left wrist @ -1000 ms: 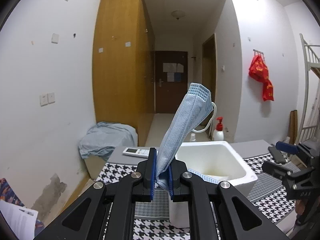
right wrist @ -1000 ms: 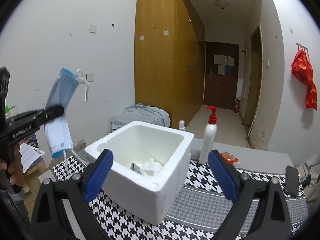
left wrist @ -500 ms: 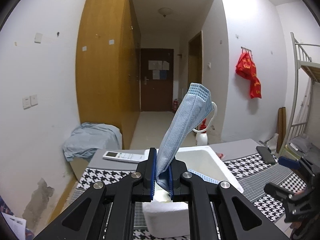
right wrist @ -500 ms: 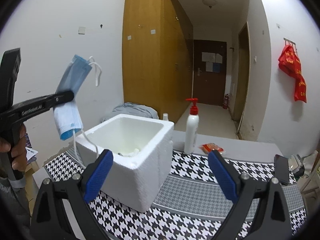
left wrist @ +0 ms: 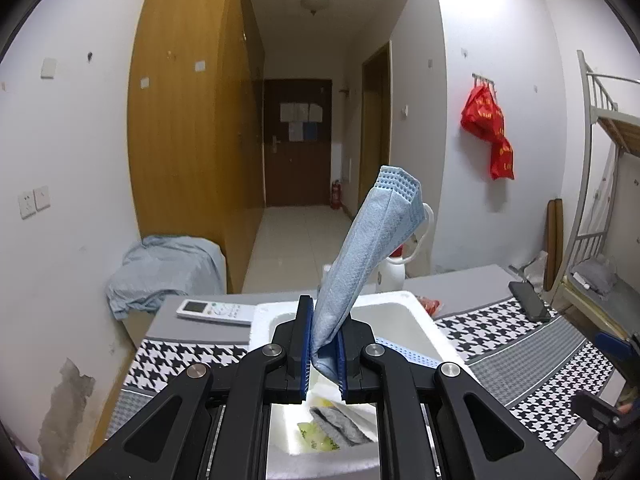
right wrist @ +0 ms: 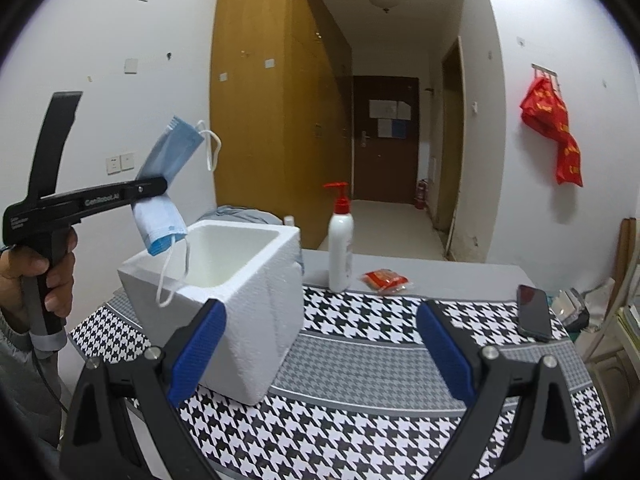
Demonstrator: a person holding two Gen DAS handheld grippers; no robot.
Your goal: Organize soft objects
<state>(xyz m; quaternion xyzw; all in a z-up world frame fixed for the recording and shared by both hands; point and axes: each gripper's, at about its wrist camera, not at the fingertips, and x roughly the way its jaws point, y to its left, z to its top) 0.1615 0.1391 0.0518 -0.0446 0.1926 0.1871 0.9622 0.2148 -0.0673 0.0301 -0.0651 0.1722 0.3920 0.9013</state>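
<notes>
- Above the white foam box (right wrist: 224, 280), the left gripper (left wrist: 324, 350) pinches a blue face mask (left wrist: 360, 256) between its blue-padded jaws; the mask sticks up and tilts right, its lower end and one white ear loop dangling over the box's near rim.
- On that gripper's black side, white lettering seems to read "GenRobot.AI"; smaller print near the handle is too small to read.
- Low in its own view, the right gripper (right wrist: 320, 344) is spread wide and holds nothing.
- Inside the box lie a grey cloth (left wrist: 340, 428) and something yellow-green.
- Around it on the houndstooth table cover (right wrist: 360, 412): a white pump bottle (right wrist: 340, 248) with a red top, a red packet (right wrist: 384, 280), a dark phone (right wrist: 534, 312), and a white remote (left wrist: 214, 311).
- Papers on the far door are illegible.
</notes>
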